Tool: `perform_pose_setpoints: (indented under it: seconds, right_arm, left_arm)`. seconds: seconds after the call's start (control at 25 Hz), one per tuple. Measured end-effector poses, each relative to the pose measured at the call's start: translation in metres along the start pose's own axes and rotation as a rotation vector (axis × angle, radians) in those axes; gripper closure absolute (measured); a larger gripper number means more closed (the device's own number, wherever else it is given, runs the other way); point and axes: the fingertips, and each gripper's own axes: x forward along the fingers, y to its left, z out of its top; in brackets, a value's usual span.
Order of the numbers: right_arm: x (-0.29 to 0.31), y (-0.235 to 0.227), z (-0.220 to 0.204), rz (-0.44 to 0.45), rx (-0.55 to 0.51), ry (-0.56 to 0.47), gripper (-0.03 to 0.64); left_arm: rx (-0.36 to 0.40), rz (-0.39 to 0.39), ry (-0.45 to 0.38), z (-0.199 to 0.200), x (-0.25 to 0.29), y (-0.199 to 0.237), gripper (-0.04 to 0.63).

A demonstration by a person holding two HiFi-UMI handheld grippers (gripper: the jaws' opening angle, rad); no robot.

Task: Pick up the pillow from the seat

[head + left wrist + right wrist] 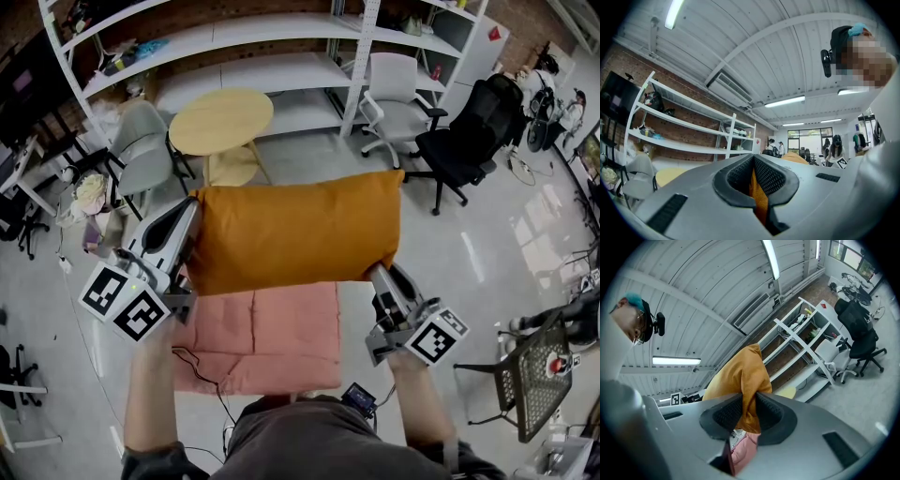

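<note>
The left gripper [191, 230] and right gripper [378, 277] each pinch the orange pillow [291, 234] — above the pink seat [272, 342].

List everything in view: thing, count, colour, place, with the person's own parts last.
pillow: one, orange, held above the seat cushion.
seat cushion: one, pink, below the pillow.
round table: one, pale yellow, beyond the pillow.
grey chair: one, left of the table.
white chair: one, right of the table.
black chair: one, beside the white chair.
shelving: one, white, along the back.
left tongs: one, grey, shut on the pillow.
right tongs: one, grey, shut on the pillow.
</note>
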Motion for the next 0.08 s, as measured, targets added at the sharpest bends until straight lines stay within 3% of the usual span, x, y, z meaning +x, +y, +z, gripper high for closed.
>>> perform_pose_setpoints:
  seconds: [0.08]
  right_arm:
    - [0.0045,-0.0028,0.0004,-0.003,0.001,0.002,0.531]
  left_arm:
    - [-0.002,0.0,0.0,-0.0002,0.0038,0.0044,0.586]
